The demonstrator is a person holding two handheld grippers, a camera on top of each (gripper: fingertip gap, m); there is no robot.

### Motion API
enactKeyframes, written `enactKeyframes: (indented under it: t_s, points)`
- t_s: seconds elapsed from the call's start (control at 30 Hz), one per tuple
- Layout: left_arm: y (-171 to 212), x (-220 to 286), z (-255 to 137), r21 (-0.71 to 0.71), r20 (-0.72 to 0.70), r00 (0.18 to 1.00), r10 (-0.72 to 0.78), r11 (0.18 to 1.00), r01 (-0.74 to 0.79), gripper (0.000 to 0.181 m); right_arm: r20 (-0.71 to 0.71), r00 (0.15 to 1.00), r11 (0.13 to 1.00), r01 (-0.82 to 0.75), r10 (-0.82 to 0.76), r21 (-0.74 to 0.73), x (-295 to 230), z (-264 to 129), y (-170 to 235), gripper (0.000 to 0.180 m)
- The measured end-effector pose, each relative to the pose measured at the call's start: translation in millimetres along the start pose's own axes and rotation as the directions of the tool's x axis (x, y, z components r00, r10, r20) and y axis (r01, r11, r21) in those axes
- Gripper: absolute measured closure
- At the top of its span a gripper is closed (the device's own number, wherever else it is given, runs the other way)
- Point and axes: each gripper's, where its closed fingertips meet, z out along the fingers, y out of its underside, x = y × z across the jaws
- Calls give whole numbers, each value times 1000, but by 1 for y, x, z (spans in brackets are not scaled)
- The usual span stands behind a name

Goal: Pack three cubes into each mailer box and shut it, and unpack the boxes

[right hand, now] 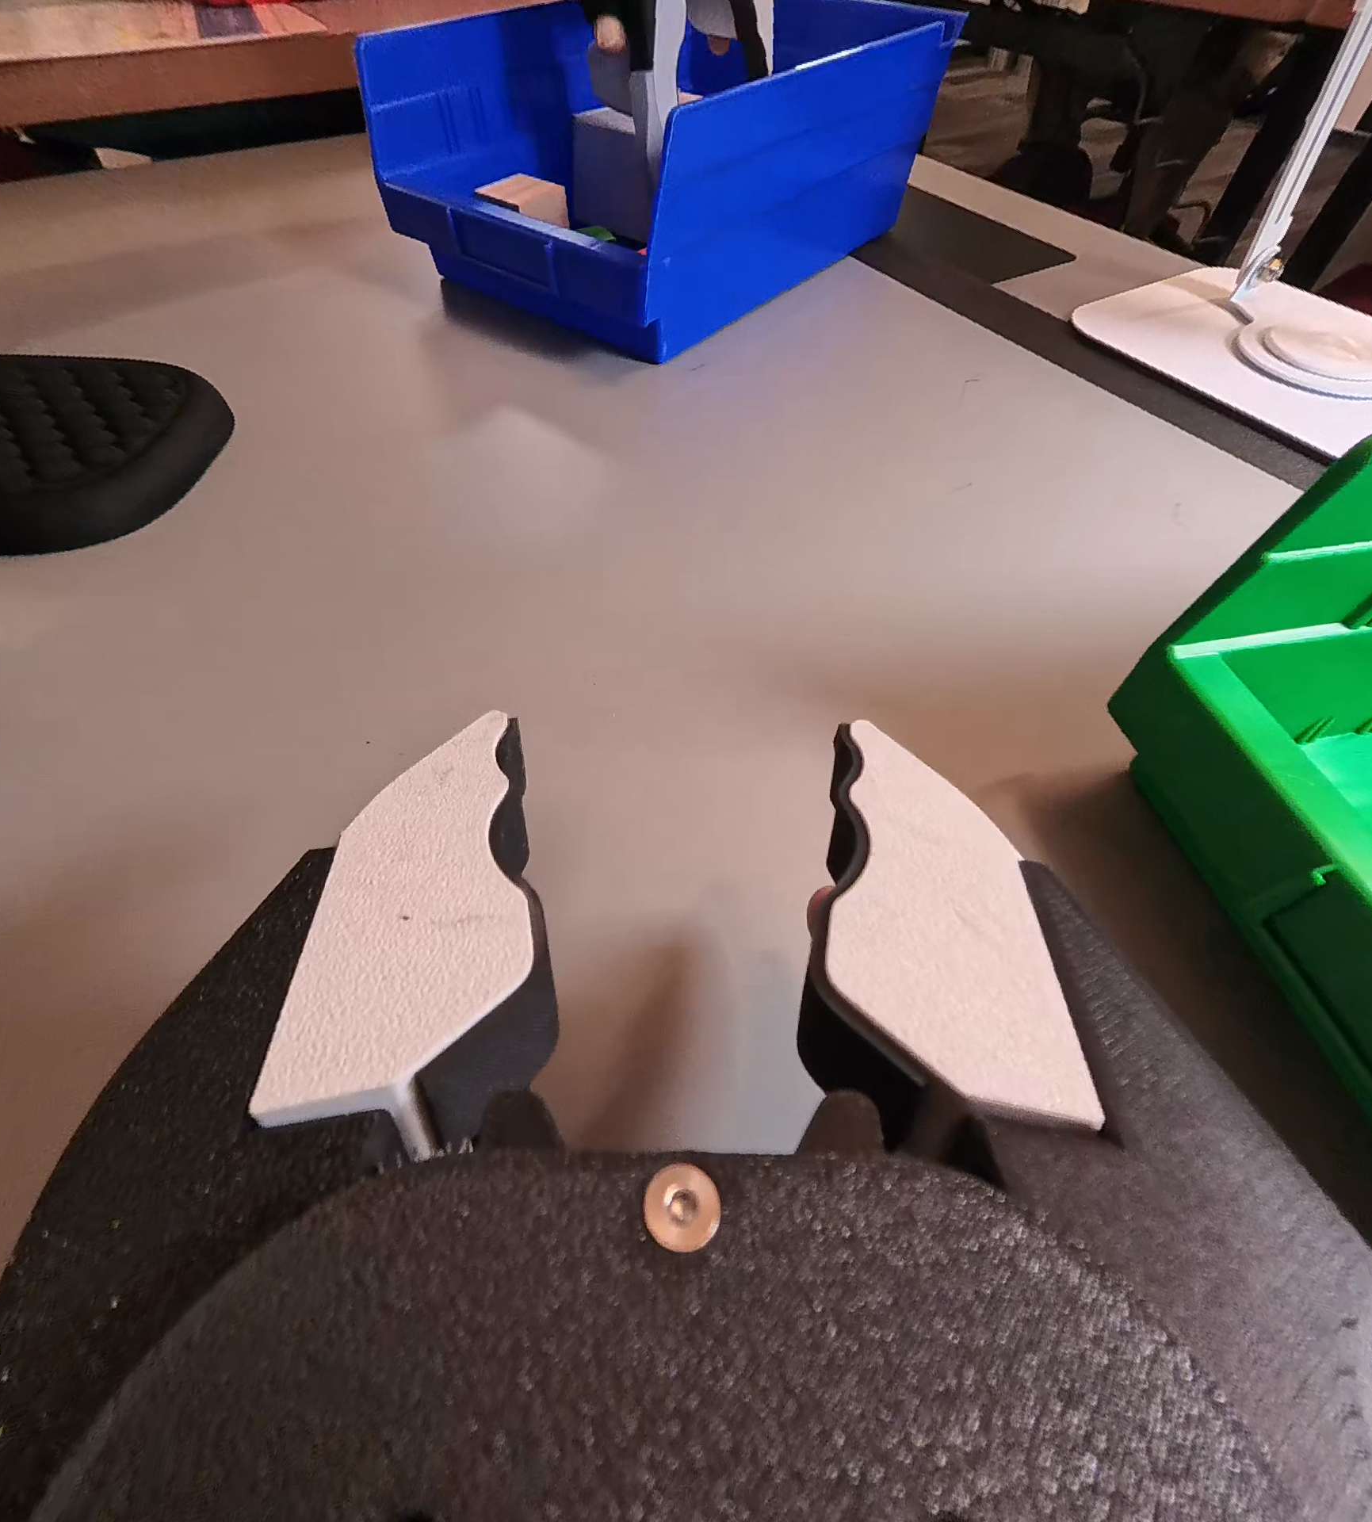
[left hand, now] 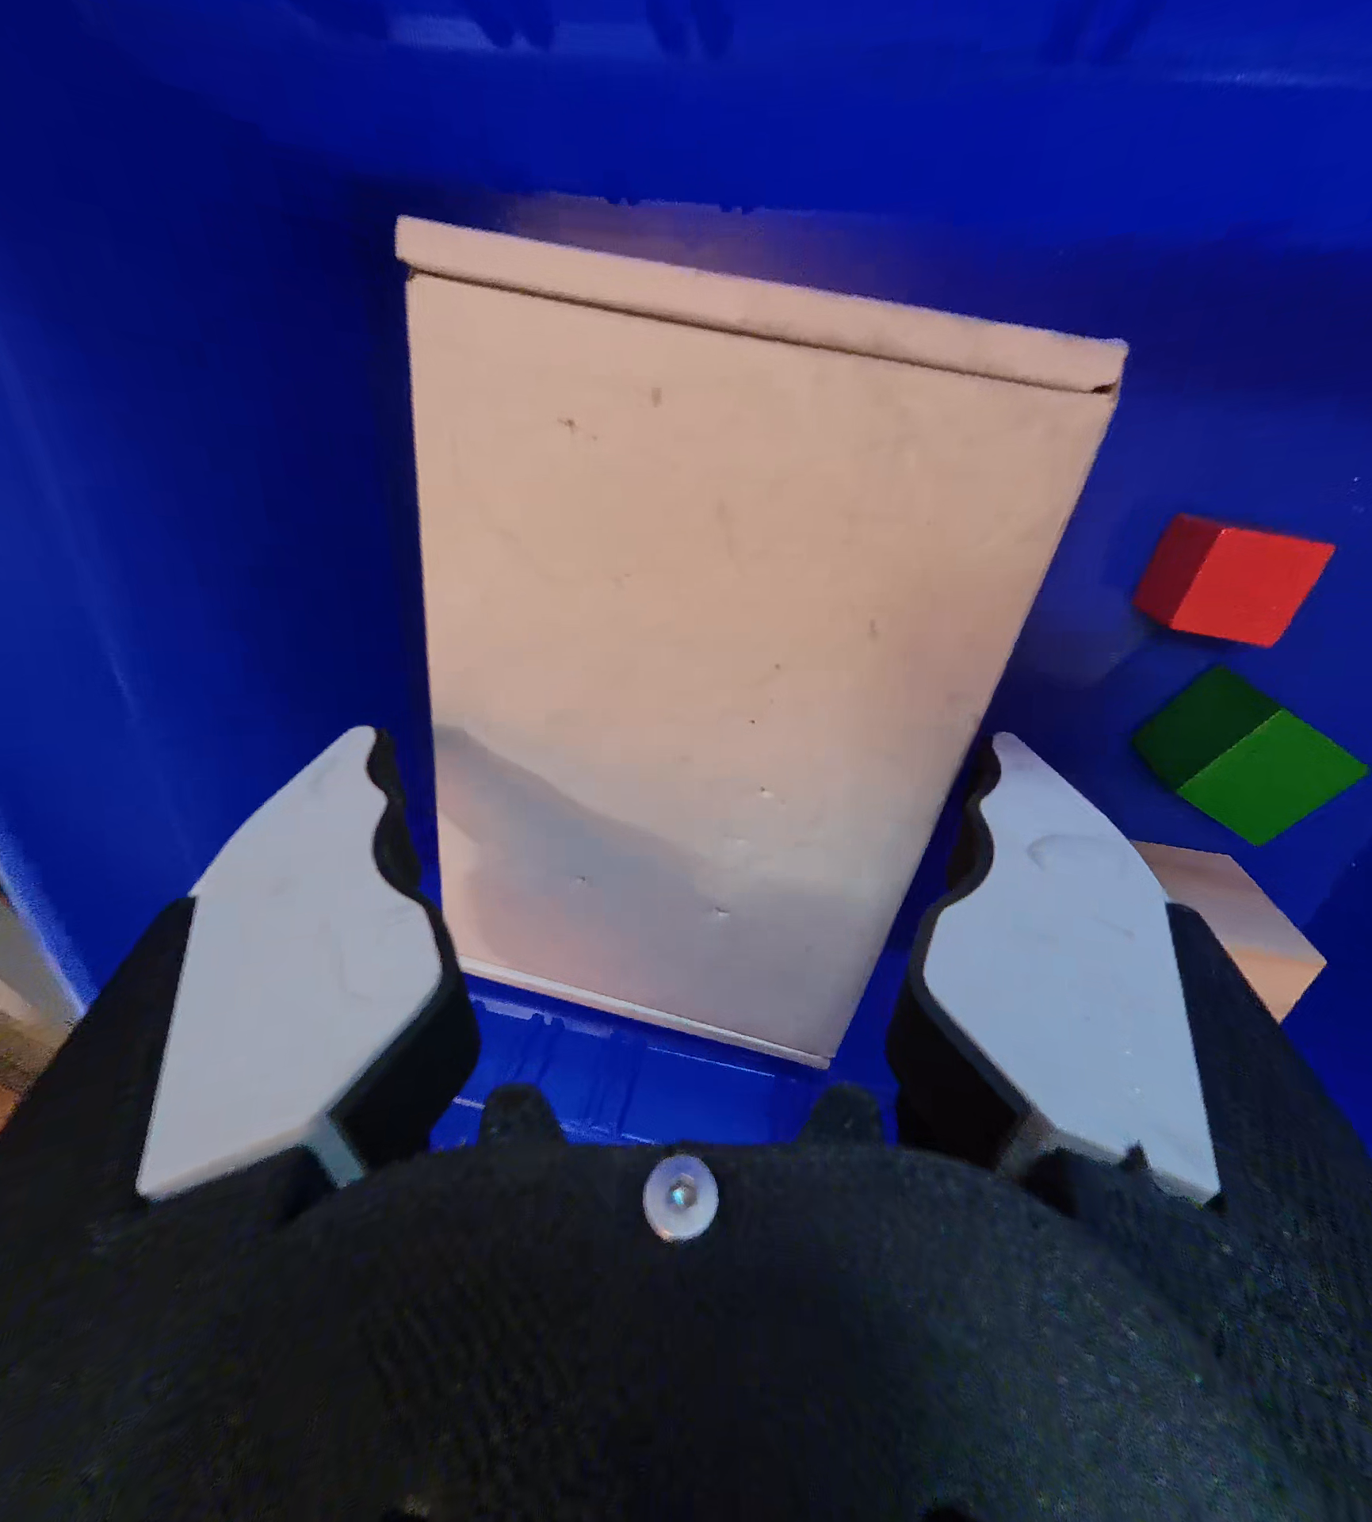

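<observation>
My left gripper [left hand: 686, 741] is inside the blue bin [left hand: 172, 494], its jaws wide and closed on the two long sides of a shut white mailer box [left hand: 707, 618], which it holds on end. A red cube [left hand: 1234, 581] and a green cube [left hand: 1250, 753] lie on the bin floor to the box's right. A second mailer box [left hand: 1234, 931] shows at the lower right. My right gripper [right hand: 678, 733] is open and empty, low over the grey table [right hand: 666, 535]. The blue bin [right hand: 789, 189], far ahead in the right wrist view, holds the left gripper [right hand: 666, 49] and its box [right hand: 608, 173].
A green bin [right hand: 1325, 782] stands close on the right of my right gripper. A black textured pad [right hand: 48, 445] lies at the left. A white stand base [right hand: 1242, 346] sits at the back right. A table edge runs behind the blue bin. Some 50 cm of space lies between my two pairs of fingers. The green cube [left hand: 1250, 753] lies some 5 cm from my left tips, 40 cm from my right tips.
</observation>
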Motion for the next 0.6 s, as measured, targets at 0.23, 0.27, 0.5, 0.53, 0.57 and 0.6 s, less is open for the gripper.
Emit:
enactKeyframes:
  t_s: [0.23, 0.27, 0.5, 0.53, 0.57, 0.6]
  points:
    - [0, 2, 16, -29, -61, 998, -1, 1000, -1, 48, -8, 1000, 1000, -21, 21, 10, 4, 0, -1, 110]
    - [-2, 2, 16, -23, -50, 999, 8, 1000, -9, 48, -11, 1000, 1000, -26, 26, 14, 5, 0, -1, 110]
    - [-13, -3, -18, 55, 69, 998, 9, 998, -13, 49, -22, 1000, 999, -21, 22, 35, 7, -2, -4, 112]
    - [-17, -4, -31, 77, 100, 995, 12, 997, -19, 49, -25, 1000, 999, -13, 14, 37, 7, -2, -5, 112]
    - [-20, -5, -46, 97, 133, 991, 14, 995, -27, 49, -28, 1000, 999, -6, 7, 40, 6, -3, -6, 112]
    - [-25, -4, -62, 117, 167, 986, 17, 992, -37, 49, -32, 999, 999, 1, 1, 44, 6, -4, -7, 112]
